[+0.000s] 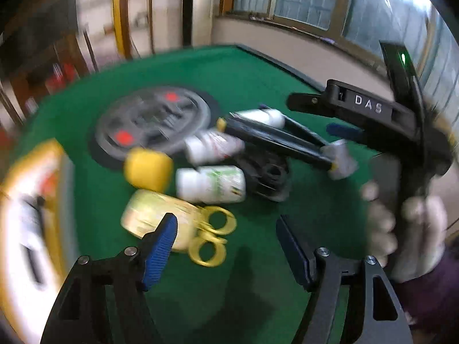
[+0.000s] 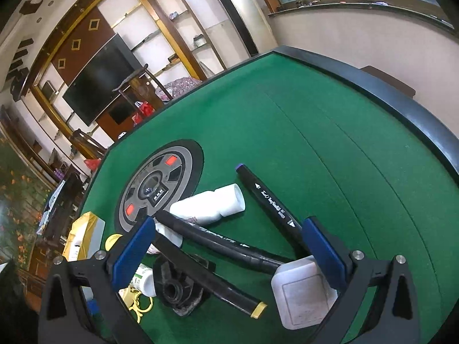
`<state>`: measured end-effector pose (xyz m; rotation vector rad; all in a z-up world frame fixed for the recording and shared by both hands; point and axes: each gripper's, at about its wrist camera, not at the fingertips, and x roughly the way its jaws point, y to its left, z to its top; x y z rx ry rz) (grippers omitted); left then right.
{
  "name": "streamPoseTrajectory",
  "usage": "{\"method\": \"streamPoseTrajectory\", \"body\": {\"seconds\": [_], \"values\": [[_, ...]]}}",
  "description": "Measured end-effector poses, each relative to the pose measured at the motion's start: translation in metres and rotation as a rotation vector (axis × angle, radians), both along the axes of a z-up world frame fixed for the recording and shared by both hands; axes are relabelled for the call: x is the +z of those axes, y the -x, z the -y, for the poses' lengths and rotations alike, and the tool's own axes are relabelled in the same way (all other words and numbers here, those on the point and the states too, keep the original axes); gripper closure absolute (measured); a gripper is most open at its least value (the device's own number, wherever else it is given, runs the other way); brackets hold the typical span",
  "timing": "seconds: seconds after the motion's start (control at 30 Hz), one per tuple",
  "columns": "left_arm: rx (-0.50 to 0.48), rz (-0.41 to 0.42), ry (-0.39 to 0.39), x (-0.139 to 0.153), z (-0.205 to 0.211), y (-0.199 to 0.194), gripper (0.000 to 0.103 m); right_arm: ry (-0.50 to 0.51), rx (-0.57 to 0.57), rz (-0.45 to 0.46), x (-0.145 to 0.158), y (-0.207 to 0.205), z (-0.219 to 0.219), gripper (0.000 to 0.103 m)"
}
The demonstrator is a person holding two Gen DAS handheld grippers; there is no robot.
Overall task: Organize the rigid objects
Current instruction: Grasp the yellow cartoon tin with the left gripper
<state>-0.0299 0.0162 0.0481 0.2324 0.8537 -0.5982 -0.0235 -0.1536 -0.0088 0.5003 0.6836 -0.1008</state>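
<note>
Left wrist view is motion-blurred, labels unreadable. Pile on the green counter (image 1: 258, 66): two white bottles (image 1: 210, 185) lying on their sides, a yellow block (image 1: 147, 169), a pale yellow-green tin (image 1: 155, 218) touching gold scissors (image 1: 210, 238), a black ridged part (image 1: 266, 177), black markers (image 1: 281, 140) crossed over it. Left tool (image 1: 226, 246) fingers apart, nothing between them, hovering just near-side of the tin and scissors. Yellow-white box (image 1: 31, 215) at left edge, cut off and smeared. Right tool (image 1: 341, 127) visible at right, gloved hand (image 1: 407, 229) on its handle.

Right wrist view sharper: right tool (image 2: 229, 246) fingers apart, straddling the markers (image 2: 218, 240); white square switch (image 2: 305, 295) just beside the right finger, contact unclear. White bottle (image 2: 209, 205) lies ahead, partly over the round grey disc (image 2: 156, 192) set in the counter. Scissors (image 2: 140, 305) and lower bottle (image 2: 145, 279) mostly hidden behind the left finger.
</note>
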Motion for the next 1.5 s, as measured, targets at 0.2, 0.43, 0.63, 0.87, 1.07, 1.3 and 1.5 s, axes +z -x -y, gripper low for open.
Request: {"method": "streamPoseTrajectory", "body": {"seconds": [0.2, 0.43, 0.63, 0.87, 1.07, 1.3, 1.5], "values": [[0.116, -0.021, -0.085, -0.018, -0.008, -0.031, 0.005, 0.009, 0.0, -0.004, -0.001, -0.002, 0.0, 0.0], [0.079, 0.015, -0.102, -0.025, 0.001, -0.03, 0.041, 0.014, -0.005, -0.01, 0.001, -0.003, 0.0, 0.0], [0.066, -0.024, -0.027, -0.018, -0.015, -0.003, 0.051, 0.03, 0.001, -0.012, 0.001, -0.003, -0.002, 0.0], [0.083, -0.005, -0.038, -0.026, -0.012, 0.021, 0.012, 0.049, 0.001, -0.015, 0.001, -0.001, -0.002, 0.0], [0.086, -0.07, -0.044, -0.039, -0.005, 0.008, 0.029, 0.068, 0.002, -0.018, 0.003, -0.001, -0.003, 0.0], [0.152, -0.028, 0.125, -0.008, -0.038, 0.035, 0.029, 0.087, 0.001, -0.022, 0.001, -0.002, -0.004, 0.0], [0.167, 0.028, 0.248, 0.025, -0.076, 0.066, 0.029, 0.117, 0.012, -0.016, 0.002, -0.001, -0.009, 0.0]]}}
